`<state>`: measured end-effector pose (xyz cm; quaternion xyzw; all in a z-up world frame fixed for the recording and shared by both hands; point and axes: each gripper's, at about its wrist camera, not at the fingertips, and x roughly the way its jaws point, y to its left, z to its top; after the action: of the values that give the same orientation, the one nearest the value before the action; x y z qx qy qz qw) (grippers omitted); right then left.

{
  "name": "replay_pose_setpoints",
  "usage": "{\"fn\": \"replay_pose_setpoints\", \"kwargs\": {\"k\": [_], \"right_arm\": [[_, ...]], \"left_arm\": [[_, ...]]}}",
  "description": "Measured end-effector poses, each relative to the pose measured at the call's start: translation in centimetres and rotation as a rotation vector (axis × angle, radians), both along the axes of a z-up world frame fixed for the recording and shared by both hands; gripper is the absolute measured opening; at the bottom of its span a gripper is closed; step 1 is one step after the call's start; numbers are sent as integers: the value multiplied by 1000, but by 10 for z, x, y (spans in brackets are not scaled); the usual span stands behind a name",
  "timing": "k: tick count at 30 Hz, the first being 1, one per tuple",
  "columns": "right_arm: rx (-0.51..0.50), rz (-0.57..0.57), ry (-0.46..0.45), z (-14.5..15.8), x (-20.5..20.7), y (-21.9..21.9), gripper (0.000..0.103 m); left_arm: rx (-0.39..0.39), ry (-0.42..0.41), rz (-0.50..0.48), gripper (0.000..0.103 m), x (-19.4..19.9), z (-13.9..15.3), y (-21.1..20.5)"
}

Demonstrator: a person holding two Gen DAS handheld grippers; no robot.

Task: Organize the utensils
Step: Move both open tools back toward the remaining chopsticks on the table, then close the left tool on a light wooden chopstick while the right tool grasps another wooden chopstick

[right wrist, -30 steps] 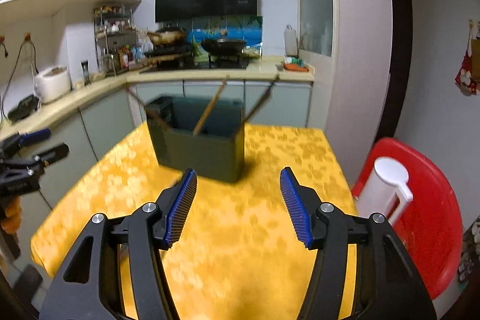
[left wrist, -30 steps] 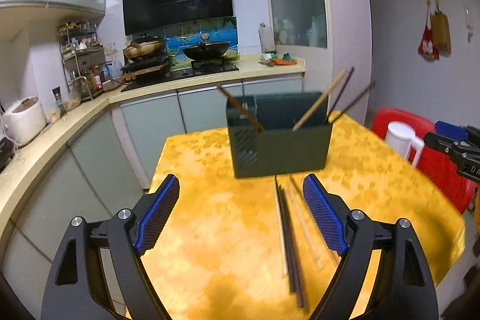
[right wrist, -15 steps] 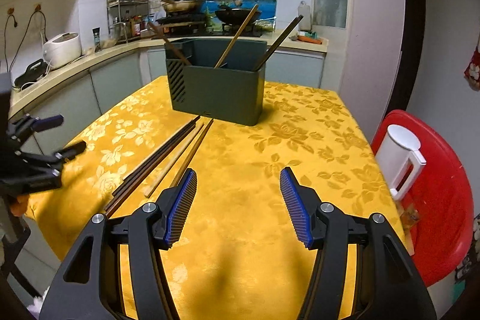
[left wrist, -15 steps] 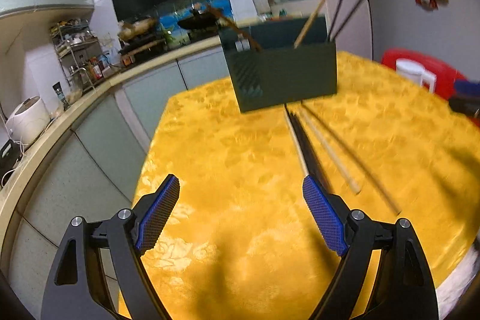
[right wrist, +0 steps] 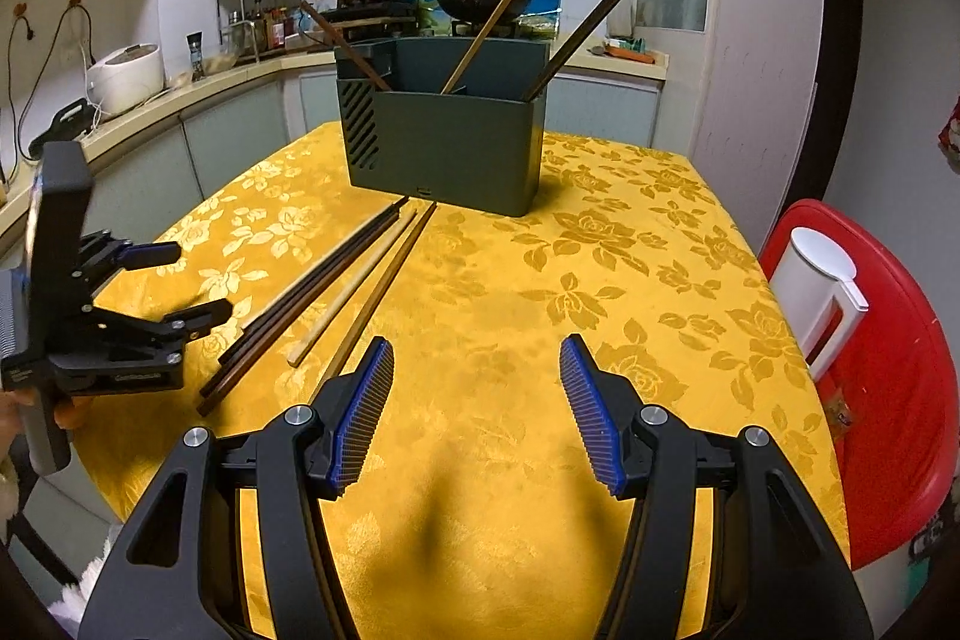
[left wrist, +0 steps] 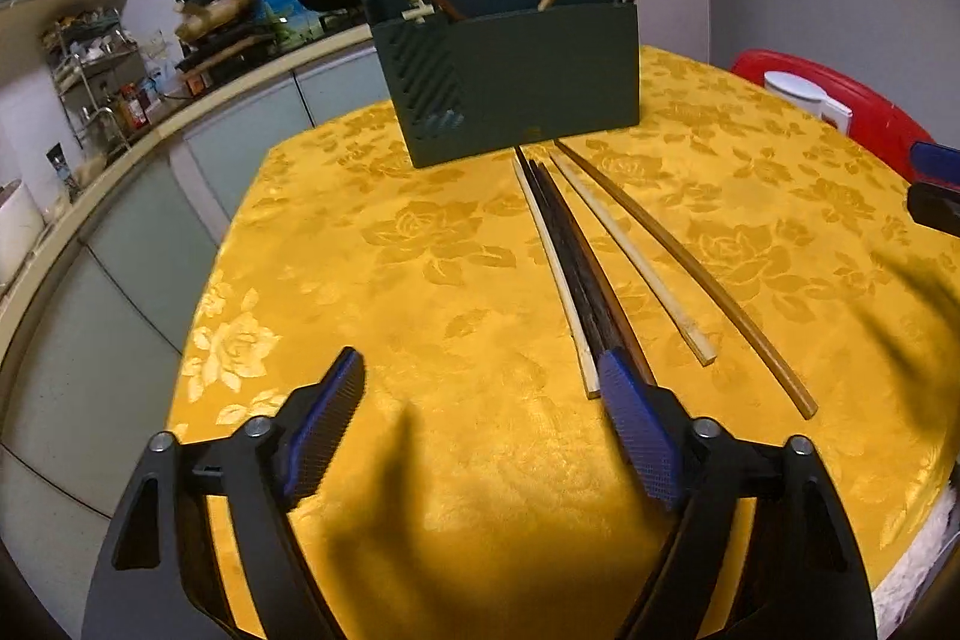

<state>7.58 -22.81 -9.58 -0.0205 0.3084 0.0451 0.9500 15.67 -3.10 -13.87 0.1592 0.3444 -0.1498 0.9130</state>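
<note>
Several chopsticks (left wrist: 576,274) are laid lengthwise toward the holder (left wrist: 516,82), nearest the empty, closing left gripper (left wrist: 480,430); the right gripper (right wrist: 477,412) is held apart.

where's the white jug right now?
White jug stands on the red stool off the table's right edge in the right wrist view, right of the green utensil holder.

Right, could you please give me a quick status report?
Left gripper closing, nothing between fingers; right gripper open, empty. Loose chopsticks lie before the holder. Nothing in the way.
</note>
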Motion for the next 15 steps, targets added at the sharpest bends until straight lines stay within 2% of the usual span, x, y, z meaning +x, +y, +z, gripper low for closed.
{"fn": "replay_pose_setpoints", "kwargs": {"k": [5, 9, 12, 15], "right_arm": [[1, -4, 8, -2, 1, -1, 56], [0, -1, 17, -5, 2, 2, 56], [-4, 7, 25, -8, 2, 5, 56], [-6, 11, 32, -10, 2, 7, 56]], "left_arm": [[12, 38, -18, 66, 6, -7, -6], [13, 38, -29, 65, 7, -7, -8], [4, 43, -37, 60, 6, -7, -8], [33, 20, -31, 55, 5, -6, -8]]}}
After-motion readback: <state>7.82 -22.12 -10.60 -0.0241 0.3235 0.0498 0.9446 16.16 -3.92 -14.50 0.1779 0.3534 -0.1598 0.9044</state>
